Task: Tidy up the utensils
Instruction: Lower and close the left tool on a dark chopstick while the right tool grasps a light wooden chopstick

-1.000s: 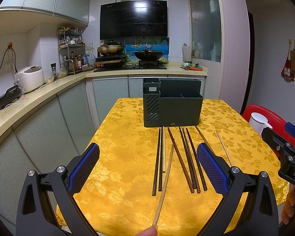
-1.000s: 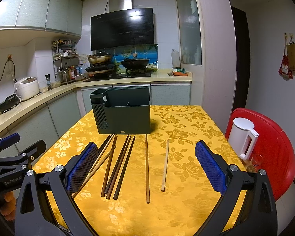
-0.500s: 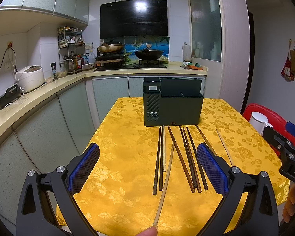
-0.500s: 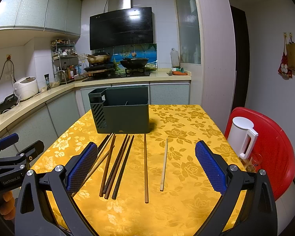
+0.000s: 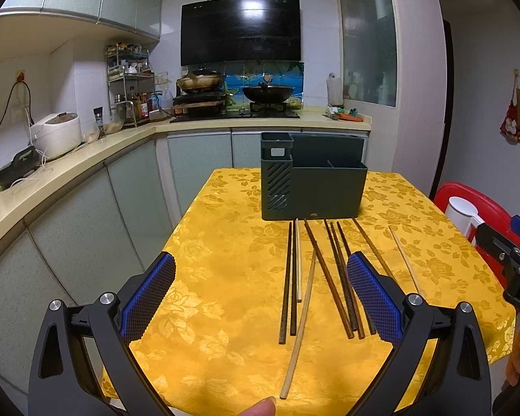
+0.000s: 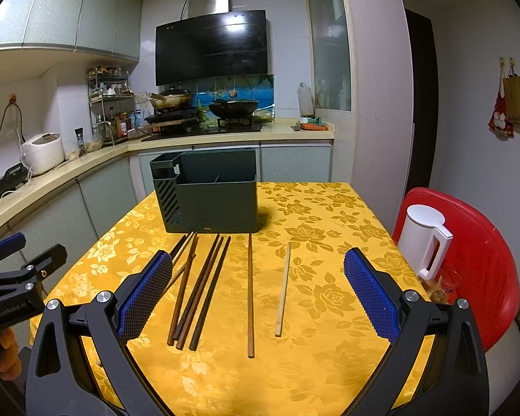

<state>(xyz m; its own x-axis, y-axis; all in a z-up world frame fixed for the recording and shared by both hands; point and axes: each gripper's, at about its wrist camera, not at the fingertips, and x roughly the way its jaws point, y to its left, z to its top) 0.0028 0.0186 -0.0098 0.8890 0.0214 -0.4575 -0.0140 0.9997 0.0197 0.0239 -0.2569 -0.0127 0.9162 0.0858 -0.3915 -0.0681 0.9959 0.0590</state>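
On the yellow flowered tablecloth (image 6: 329, 215), all wooden chopsticks (image 6: 204, 284) lie loose; dark green plastic holder box (image 6: 208, 194) looks empty. Left gripper (image 5: 260, 298) & right gripper (image 6: 258, 294) gape wide, holding nothing.

You've got both grippers held level, pointing forward, side by side. Your left gripper (image 5: 260, 294) has its jaws spread wide, nothing between the blue pads (image 5: 372, 298). Same deal on your right gripper (image 6: 258, 294): wide apart, nothing gripped. A fingertip (image 5: 260, 408) pokes in at the bottom edge of the left view. Your left hand's fingers (image 6: 7, 355) show under its gripper in the right view.
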